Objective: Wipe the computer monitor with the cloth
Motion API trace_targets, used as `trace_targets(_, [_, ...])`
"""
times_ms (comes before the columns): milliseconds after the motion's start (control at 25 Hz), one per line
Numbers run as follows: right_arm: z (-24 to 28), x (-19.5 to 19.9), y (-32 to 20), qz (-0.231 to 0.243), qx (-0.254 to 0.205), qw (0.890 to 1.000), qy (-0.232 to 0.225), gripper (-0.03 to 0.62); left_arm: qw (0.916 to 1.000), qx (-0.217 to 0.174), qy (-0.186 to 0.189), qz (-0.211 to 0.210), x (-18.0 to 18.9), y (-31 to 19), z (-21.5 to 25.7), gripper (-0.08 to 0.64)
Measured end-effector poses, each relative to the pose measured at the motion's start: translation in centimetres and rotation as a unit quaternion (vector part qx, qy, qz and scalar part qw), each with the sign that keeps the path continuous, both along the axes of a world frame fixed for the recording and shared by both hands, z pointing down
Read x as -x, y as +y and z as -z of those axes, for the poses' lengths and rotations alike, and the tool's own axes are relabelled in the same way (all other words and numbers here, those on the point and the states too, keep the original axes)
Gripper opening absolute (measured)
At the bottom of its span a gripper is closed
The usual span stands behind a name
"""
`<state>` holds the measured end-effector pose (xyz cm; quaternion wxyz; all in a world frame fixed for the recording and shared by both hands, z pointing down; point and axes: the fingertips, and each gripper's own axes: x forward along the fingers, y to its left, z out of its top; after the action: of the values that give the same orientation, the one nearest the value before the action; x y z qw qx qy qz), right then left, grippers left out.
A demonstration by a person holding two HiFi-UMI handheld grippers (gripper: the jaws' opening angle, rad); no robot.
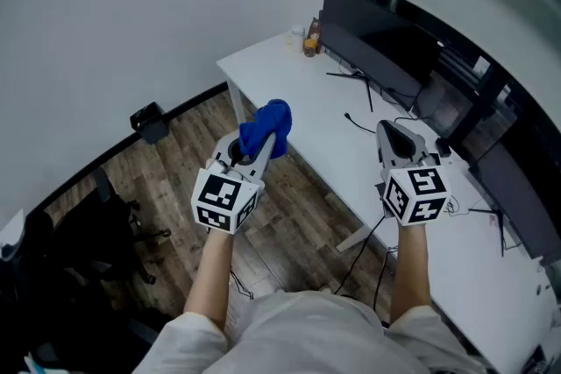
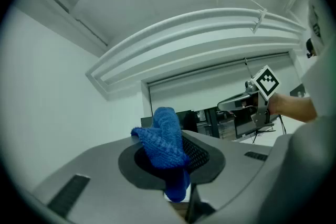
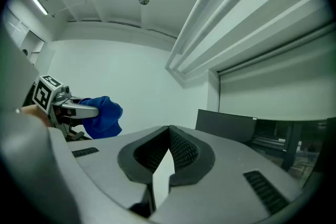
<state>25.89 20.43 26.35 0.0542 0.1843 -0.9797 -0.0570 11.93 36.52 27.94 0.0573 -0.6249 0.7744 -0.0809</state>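
Note:
A blue cloth point(image 1: 267, 125) is bunched between the jaws of my left gripper point(image 1: 260, 143), which is shut on it and held over the wooden floor beside the white desk point(image 1: 289, 88). In the left gripper view the cloth point(image 2: 165, 143) fills the jaw gap and hangs below it. My right gripper point(image 1: 387, 130) hovers above the desk's front edge, shut, with nothing between its pads point(image 3: 181, 150). The dark monitor point(image 1: 372, 44) stands at the back of the desk, well beyond both grippers; it also shows as a black monitor panel point(image 3: 226, 120) in the right gripper view.
A second screen point(image 1: 517, 188) stands further right on the desk. Small bottles point(image 1: 310, 39) sit at the desk's far corner, and black cables point(image 1: 361, 123) trail across its top. A black box point(image 1: 149, 123) and an office chair point(image 1: 96, 228) are on the floor to the left.

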Motion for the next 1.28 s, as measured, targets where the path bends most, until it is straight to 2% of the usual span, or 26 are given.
trace_targets(200, [-0.1,0.4,1.2,-0.009,0.005,1.000,0.003,0.011,1.0000,0.000,-0.002,-0.005,1.1,1.5,0.0,0.079])
trace_targets(440, [-2.9,0.2,1.9,-0.024,0.051,0.998,0.014,0.014,0.9998,0.014,0.013,-0.007,3.0,2.0,-2.0,0.079])
trace_targets(640, [-4.2,1.9,0.4,-0.032,0.037,0.998,0.040,0.014,0.9995,0.023,0.018,-0.012,5.0,0.1,-3.2,0.080])
trace_targets(800, [-5.2,4.5,-2.7,-0.029,0.026,0.998,0.057,0.014,0.9989,0.034,0.027,-0.016,7.5,-3.6,-5.0,0.080])
trace_targets(1080, [-5.9,11.6,-12.8,-0.028,0.035,0.999,0.030,0.014,0.9974,0.064,0.022,-0.026,13.6,-13.9,-6.8,0.080])
trace_targets(1280, [-5.6,16.7,-18.9,0.007,0.086,0.996,-0.015,0.013,0.9964,0.074,0.031,-0.029,17.9,-22.0,-6.8,0.080])
